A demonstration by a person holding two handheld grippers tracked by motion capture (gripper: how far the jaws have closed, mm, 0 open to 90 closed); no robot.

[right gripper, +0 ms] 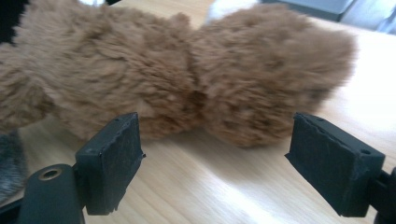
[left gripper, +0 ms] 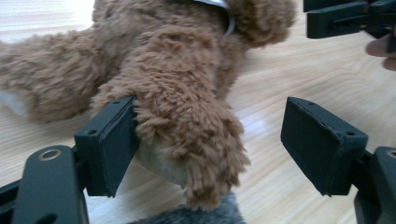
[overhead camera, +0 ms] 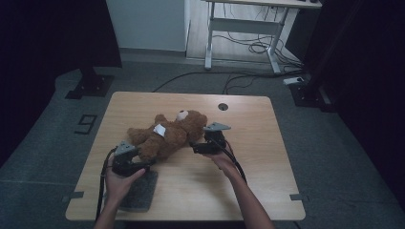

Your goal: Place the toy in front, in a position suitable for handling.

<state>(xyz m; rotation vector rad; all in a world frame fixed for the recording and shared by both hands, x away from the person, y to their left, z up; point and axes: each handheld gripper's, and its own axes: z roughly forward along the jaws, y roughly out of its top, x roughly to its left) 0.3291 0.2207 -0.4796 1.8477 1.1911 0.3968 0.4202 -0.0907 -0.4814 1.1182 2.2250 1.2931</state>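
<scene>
High view: dim, room edges near black, desk (overhead camera: 191,186) evenly lit, soft focus. Left gripper view: brighter, glare washing the wood at top left; teddy bear (left gripper: 177,93) fur slightly blurred. Right gripper view: bright patch top right, fur soft.

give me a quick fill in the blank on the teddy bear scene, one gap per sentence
1. The brown teddy bear lies on a ____ table.
2. The left gripper has its jaws ____, with one of the bear's furry limbs between them.
3. The right gripper points at the bear with ____ between its jaws.
4. A fuzzy cloth of ____ colour lies at the table's near edge by the left hand.

Missing words: wooden; open; nothing; grey
</scene>
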